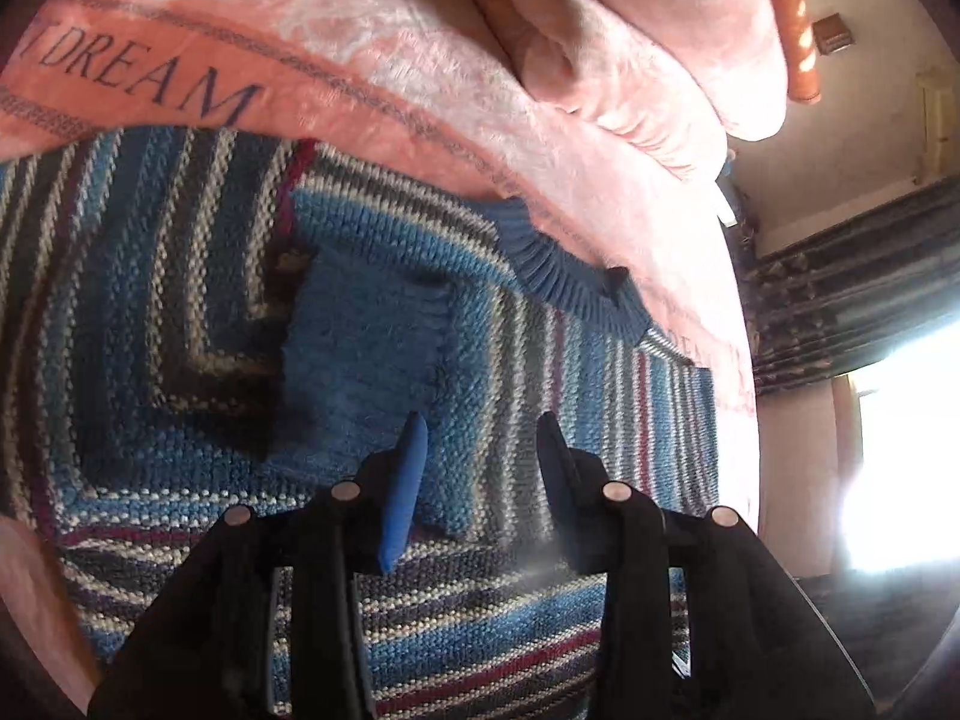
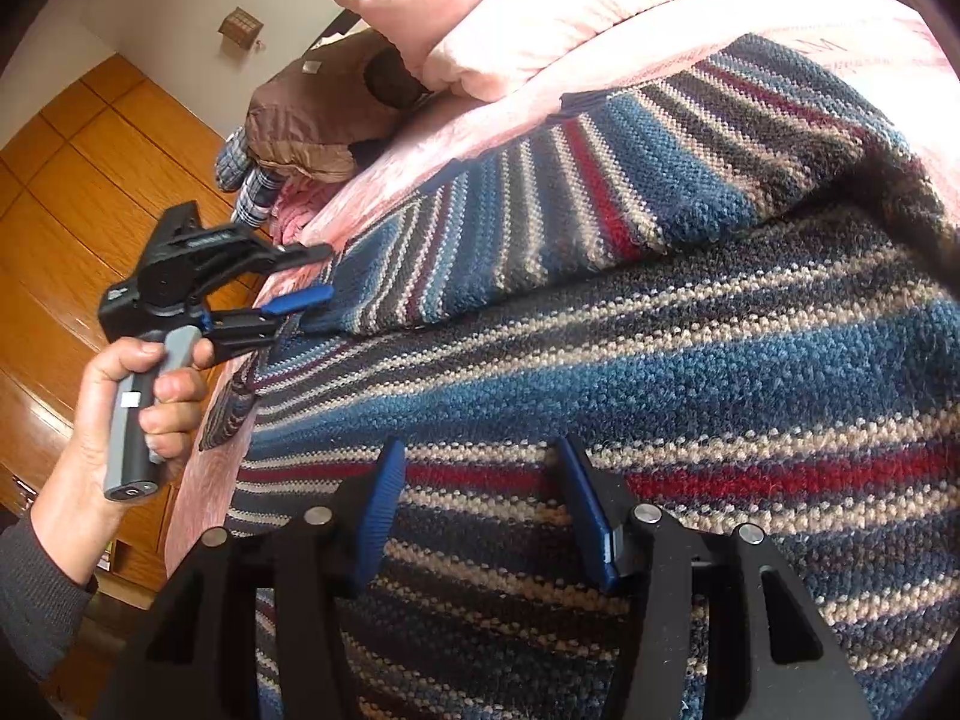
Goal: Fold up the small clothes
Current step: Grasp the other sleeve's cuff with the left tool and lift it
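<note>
Left wrist view: looking down on a striped knit sweater [image 1: 180, 312] in blue, grey, cream and dark red, spread flat on a pink plush blanket [image 1: 372, 60] covering a bed. Printed word "DREAM" [image 1: 144, 81] legible on the blanket just beyond the sweater's far edge. Ribbed blue collar [image 1: 564, 276] lying at that far edge, touching the blanket. Folded blue panel [image 1: 366, 348] resting on top of the sweater's middle. Left hand-held gripper [image 1: 480, 426] above the knit with fingers parted, holding nothing; contact with the fabric impossible to tell. Heaped pink bedding [image 1: 630, 48] beyond the collar. To the right, blanket edge dropping away toward a bright window [image 1: 900, 450] and dark patterned curtain [image 1: 852, 294]. Right wrist view: right hand-held gripper [image 2: 477, 456] likewise spread wide and empty, low over the sweater's body near a red stripe. One sleeve [image 2: 600, 192] folded across the body, its cuff end reaching the bed's left edge. There, left hand-held gripper seen from the side, gripped by a hand [image 2: 132, 414], blue-padded fingers [image 2: 297, 302] apart right at the sleeve end; whether they touch the knit is unclear. Past the bed edge, open wooden floor [image 2: 90, 192]. Brown padded garment [image 2: 318, 114] and plaid cloth [image 2: 246, 180] near the bedding pile, apart from the sweater.
</note>
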Motion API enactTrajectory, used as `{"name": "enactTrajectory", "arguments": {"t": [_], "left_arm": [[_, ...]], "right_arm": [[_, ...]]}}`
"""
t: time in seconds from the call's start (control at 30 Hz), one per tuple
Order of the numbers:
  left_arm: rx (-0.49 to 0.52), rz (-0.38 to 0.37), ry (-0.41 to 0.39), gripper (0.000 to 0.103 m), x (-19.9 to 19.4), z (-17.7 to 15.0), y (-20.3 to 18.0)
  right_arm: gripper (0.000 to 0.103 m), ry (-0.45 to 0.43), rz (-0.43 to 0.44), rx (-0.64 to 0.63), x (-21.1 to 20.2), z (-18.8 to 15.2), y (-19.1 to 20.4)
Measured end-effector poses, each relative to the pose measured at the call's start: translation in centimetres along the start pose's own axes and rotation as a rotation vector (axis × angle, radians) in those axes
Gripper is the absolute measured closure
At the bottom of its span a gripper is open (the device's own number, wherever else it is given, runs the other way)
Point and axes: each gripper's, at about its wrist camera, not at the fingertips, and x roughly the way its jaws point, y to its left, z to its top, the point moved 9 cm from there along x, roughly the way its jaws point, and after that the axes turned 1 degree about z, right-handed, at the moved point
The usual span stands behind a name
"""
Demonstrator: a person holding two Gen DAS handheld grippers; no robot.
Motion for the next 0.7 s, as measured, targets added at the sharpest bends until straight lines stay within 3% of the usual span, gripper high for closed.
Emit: {"name": "enactTrajectory", "arguments": {"t": [0.1, 0.17, 0.23, 0.3, 0.4, 0.6, 0.7], "left_arm": [[-0.042, -0.001, 0.001, 0.087, -0.2, -0.2, 1.9], [-0.069, 0.005, -0.019, 0.085, -1.8, -0.2, 2.9], [-0.078, 0.008, -0.046, 0.069, -4.5, -0.5, 3.8], [-0.085, -0.008, -0.103, 0.042, -8.1, -0.3, 5.1], [-0.146, -0.029, -0.205, 0.023, -14.6, -0.3, 8.9], [-0.420, 0.042, -0.444, 0.018, -27.7, -1.8, 24.2], [-0.554, 0.088, -0.512, 0.018, -31.1, -3.1, 31.5]], "right_arm": [[0.050, 0.003, 0.002, -0.005, -0.2, -0.2, -0.2], [0.050, 0.004, 0.004, -0.004, -0.3, -0.2, -0.3], [0.050, 0.004, 0.001, -0.011, -0.5, -0.4, -0.4], [0.050, 0.004, -0.005, -0.019, -0.8, -0.6, -0.3], [0.049, 0.005, -0.010, -0.033, -1.1, -0.9, 0.0], [0.047, 0.002, -0.030, -0.059, -1.1, -1.1, 0.5], [0.047, 0.007, -0.040, -0.075, -0.9, -1.3, 0.8]]}}
